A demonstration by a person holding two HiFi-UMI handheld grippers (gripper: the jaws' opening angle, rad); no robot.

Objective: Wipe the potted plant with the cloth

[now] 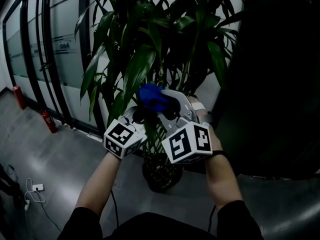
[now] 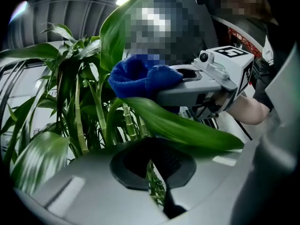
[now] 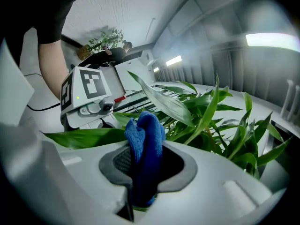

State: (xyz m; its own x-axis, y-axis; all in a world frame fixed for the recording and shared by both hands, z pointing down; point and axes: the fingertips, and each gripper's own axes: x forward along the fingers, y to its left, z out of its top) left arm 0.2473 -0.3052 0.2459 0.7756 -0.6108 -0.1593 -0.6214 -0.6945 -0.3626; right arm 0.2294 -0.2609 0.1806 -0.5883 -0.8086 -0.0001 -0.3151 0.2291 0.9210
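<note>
The potted plant [image 1: 165, 39] has tall stems and long green leaves and rises from a dark pot [image 1: 161, 176] on the floor. My right gripper [image 1: 162, 101] is shut on a bunched blue cloth [image 1: 152, 98], which is up among the leaves. In the right gripper view the cloth [image 3: 145, 139] stands up between the jaws of the right gripper [image 3: 143, 168]. My left gripper [image 1: 136, 115] is just left of it, jaws shut to a thin slit. A long leaf [image 2: 187, 125] lies across just beyond the left gripper [image 2: 152, 161], under the cloth [image 2: 140, 78].
A glass wall with dark frames [image 1: 45, 49] runs along the left. Two red fire extinguishers [image 1: 49, 121] stand at its foot. A white cable and plug strip [image 1: 35, 189] lie on the grey floor. A dark wall [image 1: 275, 84] is close on the right.
</note>
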